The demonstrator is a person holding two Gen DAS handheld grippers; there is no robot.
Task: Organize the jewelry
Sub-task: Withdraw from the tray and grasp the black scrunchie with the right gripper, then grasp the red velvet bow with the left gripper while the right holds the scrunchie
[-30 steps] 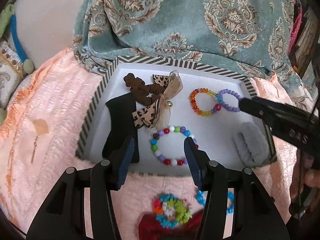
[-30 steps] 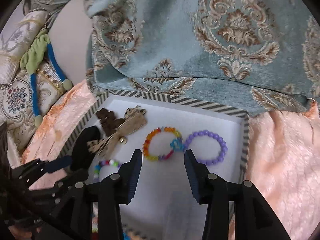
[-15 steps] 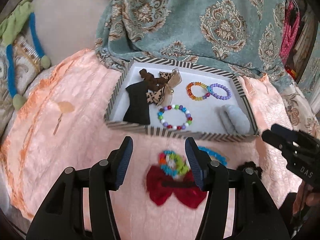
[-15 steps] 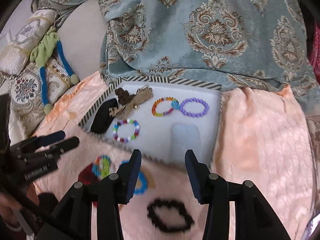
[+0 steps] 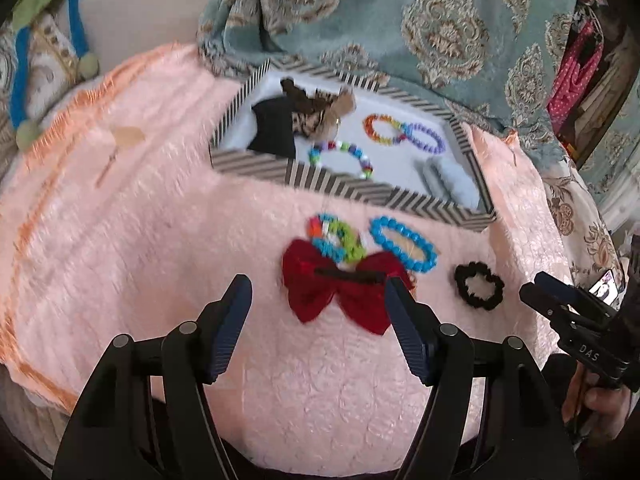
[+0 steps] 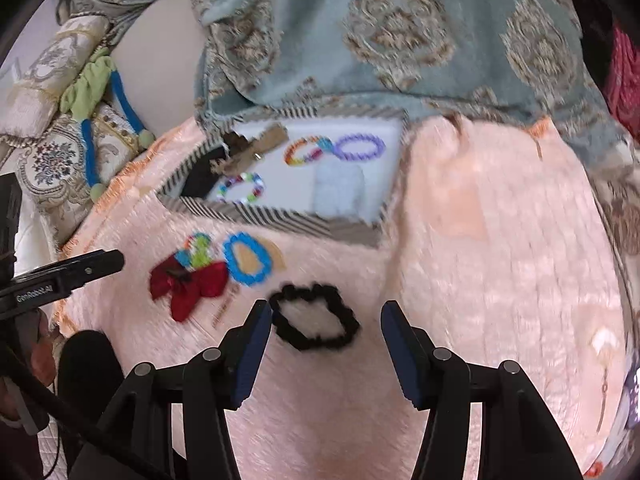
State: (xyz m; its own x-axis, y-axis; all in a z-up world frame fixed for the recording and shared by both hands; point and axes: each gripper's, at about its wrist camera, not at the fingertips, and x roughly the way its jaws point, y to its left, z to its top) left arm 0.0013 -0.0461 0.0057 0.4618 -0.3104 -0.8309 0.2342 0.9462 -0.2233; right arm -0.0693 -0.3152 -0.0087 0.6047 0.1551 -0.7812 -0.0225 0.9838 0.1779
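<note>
Tray (image 5: 344, 190) wall hides multicolour bracelet (image 5: 340, 156) partly | grey item (image 6: 338, 188) blurred, possibly scrunchie

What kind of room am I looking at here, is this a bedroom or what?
Probably a bedroom or living room at home: a soft peach bedspread covers the surface, a teal damask cushion sits behind the striped tray, and clothes appear to hang at the right.

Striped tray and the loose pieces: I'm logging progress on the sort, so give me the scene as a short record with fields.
container: striped tray on the pink blanket
in tray: rainbow bracelet, purple bracelet, multicolour bead bracelet, leopard bow, grey scrunchie
outside tray: red bow, blue bracelet, black scrunchie
left hand-held gripper: open, empty, near red bow
right hand-held gripper: open, empty, over black scrunchie
</note>
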